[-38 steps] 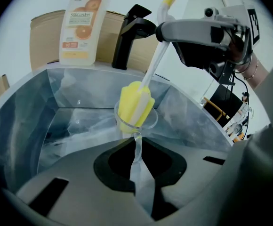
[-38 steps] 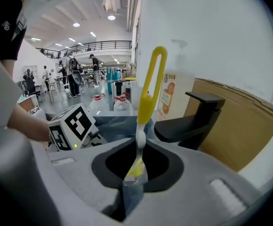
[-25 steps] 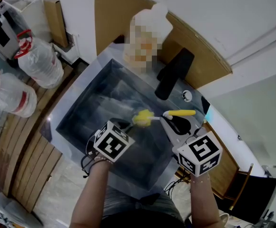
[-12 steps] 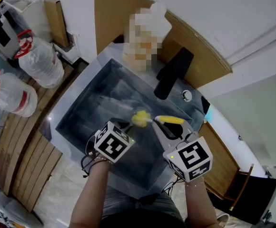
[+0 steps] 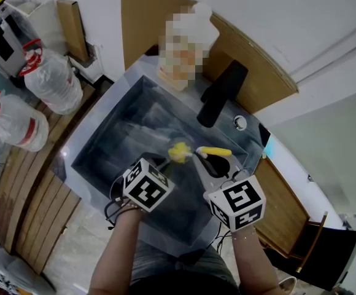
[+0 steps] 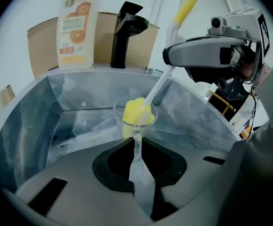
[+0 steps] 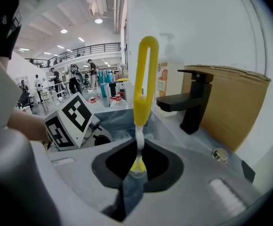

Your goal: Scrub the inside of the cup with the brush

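A clear stemmed cup is held by its stem over the steel sink, with my left gripper shut on it. The brush's yellow sponge head sits inside the cup's bowl. Its white shaft rises up and to the right to a yellow loop handle. My right gripper is shut on the brush's shaft just below that handle. In the head view the two grippers are close together above the sink's near right part, left gripper and right gripper, with the sponge head between them.
The sink has wet steel walls. A black faucet stands at its far rim, with a bottle and a cardboard panel beside it. Two water jugs stand on the floor at the left.
My right gripper has moved left and nearer, closing in on the left gripper, and the brush handle has swung left with it. The sponge head stays in the cup.
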The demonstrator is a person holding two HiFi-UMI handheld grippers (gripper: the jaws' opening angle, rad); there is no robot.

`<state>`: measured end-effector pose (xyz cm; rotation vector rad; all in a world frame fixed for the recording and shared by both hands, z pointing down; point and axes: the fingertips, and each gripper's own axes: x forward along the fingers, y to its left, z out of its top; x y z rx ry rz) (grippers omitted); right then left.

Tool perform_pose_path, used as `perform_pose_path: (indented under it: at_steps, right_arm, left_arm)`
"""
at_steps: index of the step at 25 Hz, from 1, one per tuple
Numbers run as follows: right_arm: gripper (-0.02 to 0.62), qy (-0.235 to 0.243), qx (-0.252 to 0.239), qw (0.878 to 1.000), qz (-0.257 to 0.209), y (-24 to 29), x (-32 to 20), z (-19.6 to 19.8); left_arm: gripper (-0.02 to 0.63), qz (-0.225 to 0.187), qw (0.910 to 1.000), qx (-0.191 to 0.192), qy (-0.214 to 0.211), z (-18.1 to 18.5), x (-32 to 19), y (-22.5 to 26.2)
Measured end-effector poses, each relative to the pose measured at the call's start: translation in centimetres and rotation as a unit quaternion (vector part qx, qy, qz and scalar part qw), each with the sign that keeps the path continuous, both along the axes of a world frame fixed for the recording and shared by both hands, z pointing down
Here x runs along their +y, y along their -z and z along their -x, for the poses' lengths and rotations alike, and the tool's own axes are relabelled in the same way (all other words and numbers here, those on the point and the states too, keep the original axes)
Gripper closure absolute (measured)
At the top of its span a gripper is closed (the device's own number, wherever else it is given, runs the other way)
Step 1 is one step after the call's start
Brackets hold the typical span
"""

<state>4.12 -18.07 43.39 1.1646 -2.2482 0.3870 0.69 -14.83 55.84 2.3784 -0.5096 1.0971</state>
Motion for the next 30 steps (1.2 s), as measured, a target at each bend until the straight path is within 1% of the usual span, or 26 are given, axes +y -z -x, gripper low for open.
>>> perform_pose_path:
  at_steps: [4,9,12,14,17,18,24,27,30]
  right_arm:
    - [0.558,-0.018,-0.014,1.000,0.001,-0.3,-0.2,-0.2]
    - [0.554,-0.026,-0.035,0.999,0.014,-0.7,-0.2,-0.3]
    - [0.502,-0.027,-0.042,0.999,0.020,-1.0,0.0,-0.2]
    - [0.495,-0.031,-0.045,0.998,0.022,-1.2,0.0,-0.2]
    - [0.436,-0.039,-0.053,0.998,0.019,-1.1,0.0,-0.5]
    - [0.422,-0.043,-0.058,0.997,0.015,-1.0,-0.1,-0.5]
    - [0.391,-0.059,-0.090,0.994,-0.006,1.0,0.3,-1.2]
    - [0.389,-0.062,-0.110,0.992,-0.014,2.3,1.0,-1.5]
    - [0.390,-0.064,-0.134,0.989,-0.019,3.5,2.1,-1.7]
  left_arm:
    - [0.546,-0.003,1.0000,-0.006,-0.005,0.1,0.2,-0.1]
    - [0.490,-0.011,0.9999,-0.009,-0.004,0.1,0.1,0.3]
    - [0.471,-0.016,0.9998,-0.008,0.002,0.4,0.0,0.8]
    - [0.468,-0.024,0.9996,-0.010,0.006,0.6,-0.1,1.2]
    - [0.460,-0.038,0.9991,-0.010,0.014,0.8,-0.2,1.9]
    - [0.460,-0.044,0.9989,-0.008,0.018,0.8,-0.2,2.3]
    - [0.453,-0.081,0.9953,0.021,0.047,0.8,0.2,5.6]
    - [0.451,-0.107,0.9911,0.043,0.067,0.9,0.3,7.8]
    - [0.449,-0.133,0.9863,0.052,0.082,1.1,0.6,10.1]
